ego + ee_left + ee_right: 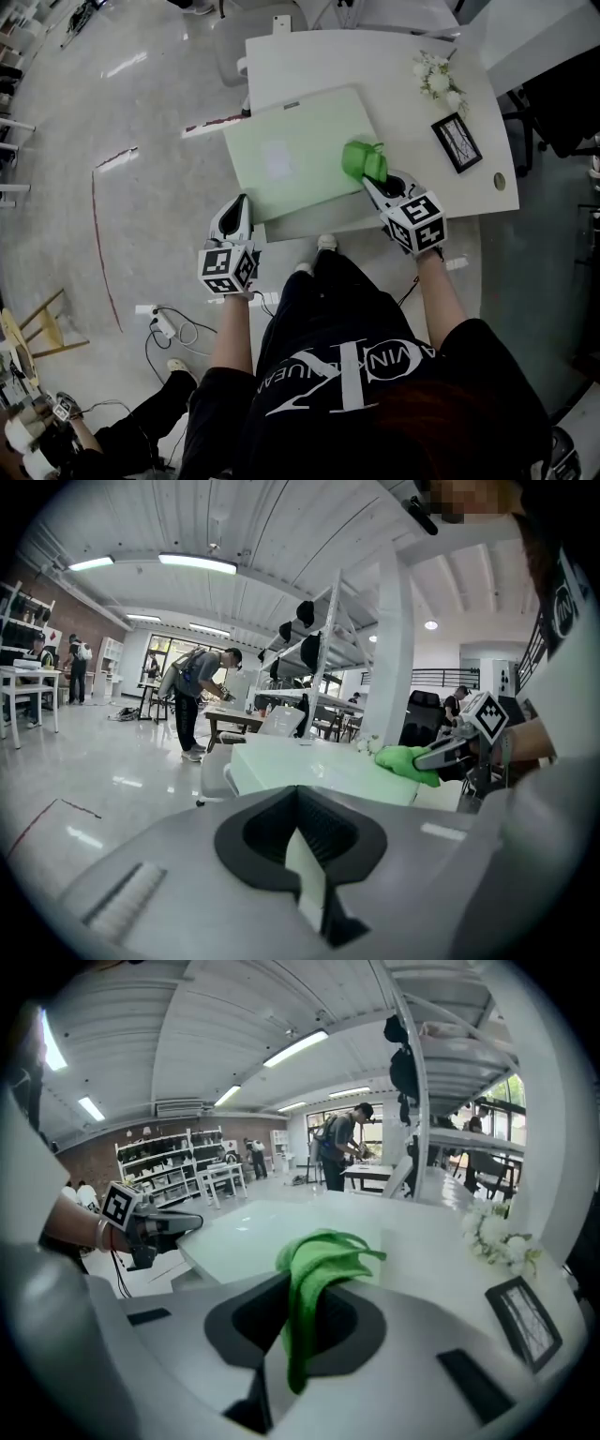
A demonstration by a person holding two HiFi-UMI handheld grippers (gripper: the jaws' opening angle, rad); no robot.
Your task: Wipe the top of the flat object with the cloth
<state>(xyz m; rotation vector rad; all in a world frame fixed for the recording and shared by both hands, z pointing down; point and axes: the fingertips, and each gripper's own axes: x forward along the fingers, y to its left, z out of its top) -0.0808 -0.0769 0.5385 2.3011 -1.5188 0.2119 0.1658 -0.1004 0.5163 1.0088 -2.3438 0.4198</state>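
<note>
Head view
Right gripper (375,183): jaws clamped on a bunched green cloth (364,159), which sits just ahead of the fingertips over the right part of the board.
Flat object: a pale green board (291,155) on the white table (394,75). Most of it extends left of the right fingertips, and its longer side seems to run across the person's front.
Left gripper (241,208): off the table's near edge, fingertips pointing at the board's near-left corner.
Surroundings: white flowers (436,77) and a framed picture (457,142), right of the board and outside a leftward stroke.

Left gripper view
Left gripper (302,836): jaws pressed together, nothing between them.
Ahead: board (309,766), with cloth (405,761) to its right.

Right gripper view
Right gripper (300,1335): jaws closed on the cloth (319,1269), whose free fold spills forward.
Ahead-left: open board surface (253,1237), judged unobstructed.
Nearer hand: right.
</note>
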